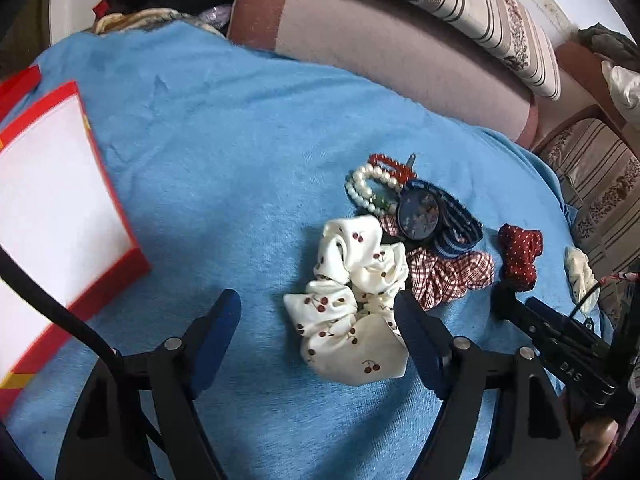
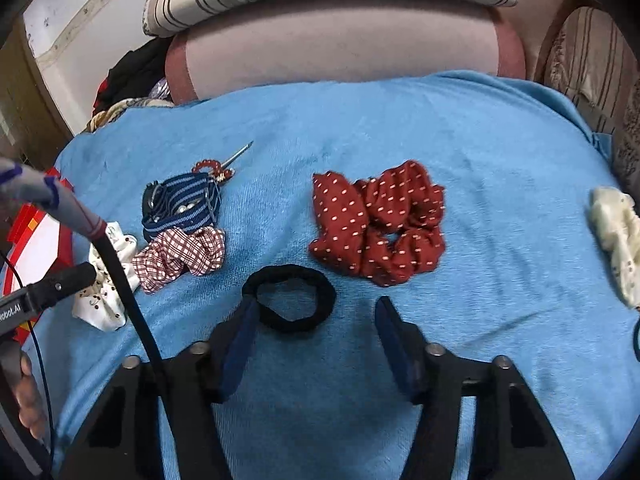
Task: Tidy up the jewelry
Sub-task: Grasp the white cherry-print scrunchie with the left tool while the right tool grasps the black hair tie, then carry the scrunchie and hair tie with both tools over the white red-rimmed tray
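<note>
Both jaws spread, nothing held. Left hand-held gripper point(image 1: 318, 312) is poised at the cherry scrunchie point(image 1: 352, 300); right hand-held gripper point(image 2: 316, 316) at the black hair tie point(image 2: 289, 298), possibly touching. Red box point(image 1: 56, 208) lies left. Tie's band should be straddled, then pinched low against the blue towel point(image 2: 400, 120).

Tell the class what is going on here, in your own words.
A person is sorting hair accessories and jewelry on a blue towel. The right hand-held gripper is open over a black hair tie, holding nothing. The left hand-held gripper is open around a cherry-print scrunchie. A red polka-dot scrunchie lies apart; a red box waits at left.
</note>
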